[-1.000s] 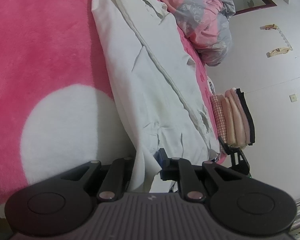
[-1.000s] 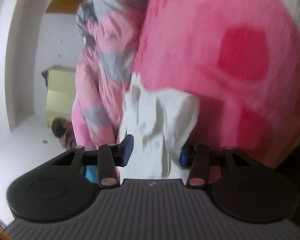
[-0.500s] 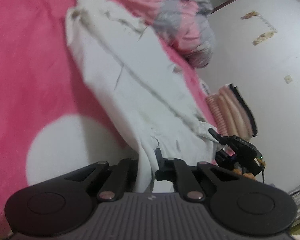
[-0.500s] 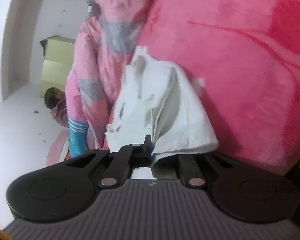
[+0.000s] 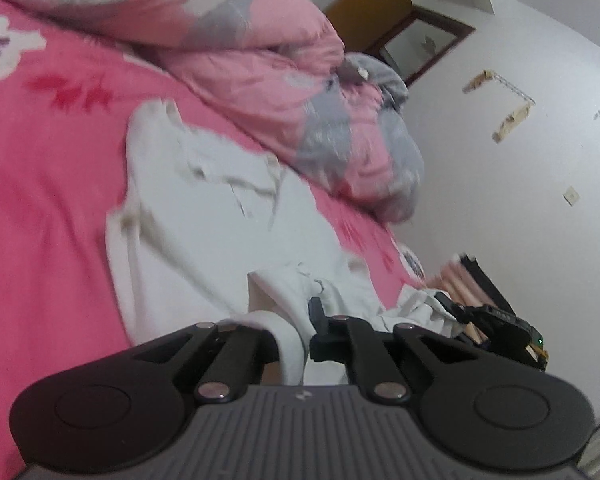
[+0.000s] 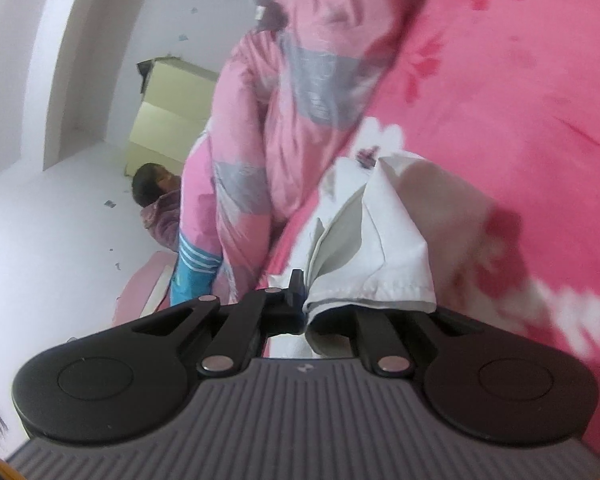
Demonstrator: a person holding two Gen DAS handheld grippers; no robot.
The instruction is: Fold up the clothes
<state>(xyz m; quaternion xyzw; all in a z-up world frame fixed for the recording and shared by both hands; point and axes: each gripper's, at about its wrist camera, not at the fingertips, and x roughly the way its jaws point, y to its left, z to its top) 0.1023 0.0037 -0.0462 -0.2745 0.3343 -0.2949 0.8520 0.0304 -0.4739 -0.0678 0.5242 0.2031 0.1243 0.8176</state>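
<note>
The white garment lay on the pink bedspread, limp, light and thin. Left gripper and right gripper were each clamped on its hemmed edge, judged the soundest hold.

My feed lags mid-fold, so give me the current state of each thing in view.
Left hand-held gripper: shut on white garment.
Right hand-held gripper: shut on white garment.
White garment: partly lifted, wrinkled, rest lying on the bed.
Pink quilt: bunched up beside it.
</note>
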